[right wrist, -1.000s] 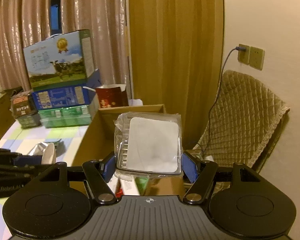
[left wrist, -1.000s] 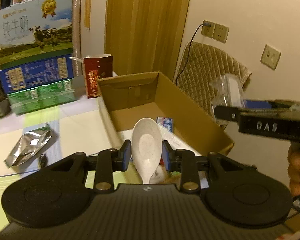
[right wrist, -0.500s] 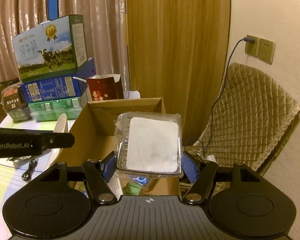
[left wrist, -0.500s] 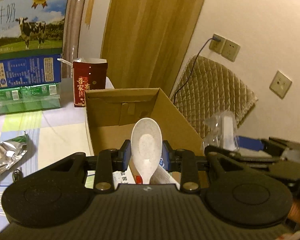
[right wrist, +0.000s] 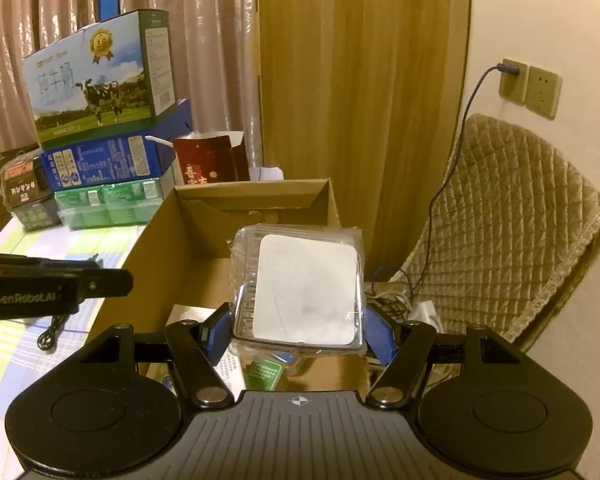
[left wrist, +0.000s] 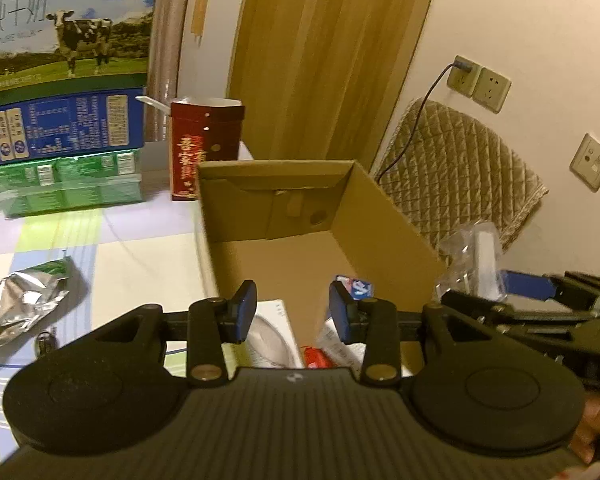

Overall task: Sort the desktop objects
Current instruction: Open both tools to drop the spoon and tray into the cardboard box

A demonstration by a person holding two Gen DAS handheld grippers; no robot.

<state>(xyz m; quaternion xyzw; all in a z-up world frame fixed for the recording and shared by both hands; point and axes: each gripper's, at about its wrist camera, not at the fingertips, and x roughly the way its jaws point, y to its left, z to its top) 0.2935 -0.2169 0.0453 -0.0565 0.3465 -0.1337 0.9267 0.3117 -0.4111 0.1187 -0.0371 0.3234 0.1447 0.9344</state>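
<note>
My left gripper is open and empty above the near end of the open cardboard box. The white spoon lies in the box below it, among papers and small packets. My right gripper is shut on a clear plastic box with a white pad inside, held above the box's near right part. The right gripper also shows in the left wrist view, and the left gripper in the right wrist view.
Stacked milk cartons and a red carton stand at the table's back. A crumpled foil bag and a black cable lie on the checked cloth left of the box. A quilted chair stands right, by wall sockets.
My left gripper has opened and the spoon has dropped from it into the box. The right gripper still holds the plastic box and has moved slightly.
</note>
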